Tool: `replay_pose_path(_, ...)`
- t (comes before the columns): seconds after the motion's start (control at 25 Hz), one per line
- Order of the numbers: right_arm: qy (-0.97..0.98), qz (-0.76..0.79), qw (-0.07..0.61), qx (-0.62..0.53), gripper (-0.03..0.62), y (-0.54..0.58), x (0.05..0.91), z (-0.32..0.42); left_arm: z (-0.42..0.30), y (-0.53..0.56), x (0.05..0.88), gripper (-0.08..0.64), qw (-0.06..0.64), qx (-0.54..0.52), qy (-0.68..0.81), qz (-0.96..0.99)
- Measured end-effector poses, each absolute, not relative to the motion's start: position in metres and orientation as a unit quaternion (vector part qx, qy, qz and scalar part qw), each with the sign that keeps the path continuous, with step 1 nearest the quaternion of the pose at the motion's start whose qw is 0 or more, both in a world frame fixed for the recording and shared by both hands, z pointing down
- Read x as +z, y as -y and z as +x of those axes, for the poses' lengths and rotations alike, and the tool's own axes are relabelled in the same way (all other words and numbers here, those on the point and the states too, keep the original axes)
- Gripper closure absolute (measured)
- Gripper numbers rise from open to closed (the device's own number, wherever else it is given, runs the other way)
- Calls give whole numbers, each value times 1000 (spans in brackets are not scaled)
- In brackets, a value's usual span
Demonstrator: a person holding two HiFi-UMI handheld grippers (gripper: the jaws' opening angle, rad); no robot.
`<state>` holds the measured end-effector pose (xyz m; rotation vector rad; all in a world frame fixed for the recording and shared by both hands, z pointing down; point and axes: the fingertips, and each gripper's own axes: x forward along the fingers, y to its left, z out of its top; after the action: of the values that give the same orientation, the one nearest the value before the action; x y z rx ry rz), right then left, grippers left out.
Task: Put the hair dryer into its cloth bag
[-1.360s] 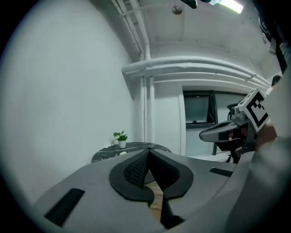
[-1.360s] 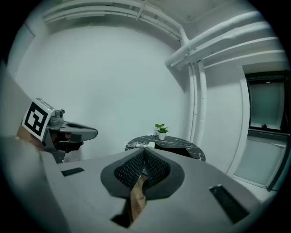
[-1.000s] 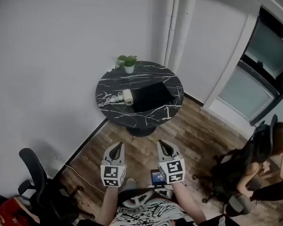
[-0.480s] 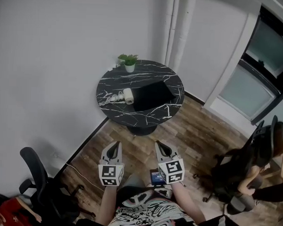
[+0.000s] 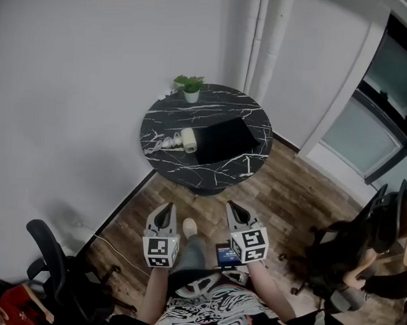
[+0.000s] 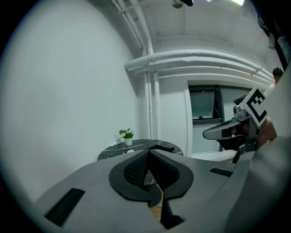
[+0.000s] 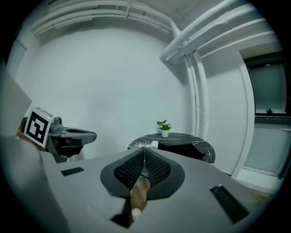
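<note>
The hair dryer [image 5: 187, 139] is seen lying near the left edge of the bench [image 5: 212, 107], just beside the flat cloth bag [image 5: 226, 137]. Its barrel runs roughly far-to-near; the nozzle end cannot be told. The left gripper [image 5: 165, 211] and right gripper [image 5: 236, 207] are held closed on nothing, well apart from the bench.

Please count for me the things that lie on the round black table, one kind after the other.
Potted plant: 1
Hair dryer: 1
Black cloth bag: 1
Total: 3
</note>
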<state>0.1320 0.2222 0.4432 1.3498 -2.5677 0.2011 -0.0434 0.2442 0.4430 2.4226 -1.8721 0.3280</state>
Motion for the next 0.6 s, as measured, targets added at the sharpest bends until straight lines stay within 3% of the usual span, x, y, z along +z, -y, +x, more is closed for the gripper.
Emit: replay_pose_path(0.6,857,487,130,105,571,8,459,82,-105,-2,458,546,42,116,586,801)
